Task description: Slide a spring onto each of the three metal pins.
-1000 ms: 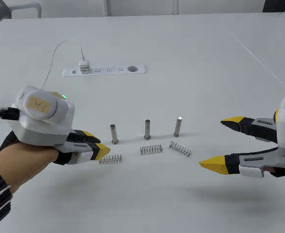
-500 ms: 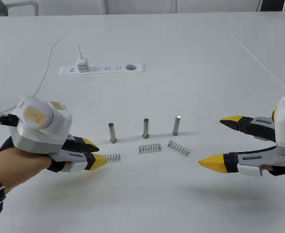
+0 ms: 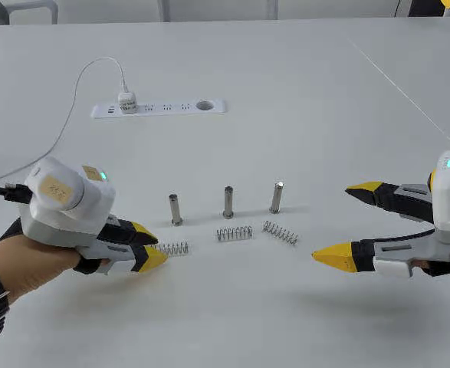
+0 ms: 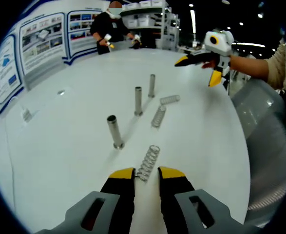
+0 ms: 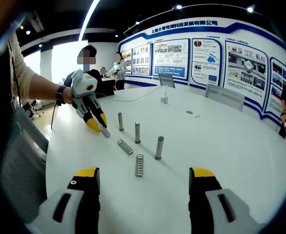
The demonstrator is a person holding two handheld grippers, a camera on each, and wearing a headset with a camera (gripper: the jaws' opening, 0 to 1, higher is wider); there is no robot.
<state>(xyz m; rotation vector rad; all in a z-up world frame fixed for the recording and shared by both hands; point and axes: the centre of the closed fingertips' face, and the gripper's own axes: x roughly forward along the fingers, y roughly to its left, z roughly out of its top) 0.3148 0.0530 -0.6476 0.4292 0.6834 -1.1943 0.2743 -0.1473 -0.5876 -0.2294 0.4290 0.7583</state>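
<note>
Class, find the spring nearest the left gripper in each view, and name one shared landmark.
Head view: the spring lies lower left of centre, at the left gripper.
Left gripper view: bottom centre, between the jaw tips.
Right gripper view: left of centre, at the left gripper.
Landmark: the pin beside it.

The white surface (image 3: 301, 100) carries 3 upright pins in a row: left pin (image 3: 175, 209), middle pin (image 3: 228, 202), right pin (image 3: 275, 198). In front lie the left spring (image 3: 172, 248), middle spring (image 3: 234, 233) and right spring (image 3: 280, 233). Farther back lies a power strip (image 3: 171, 108) with a plug (image 3: 125, 100) and cable (image 3: 66, 115).
</note>
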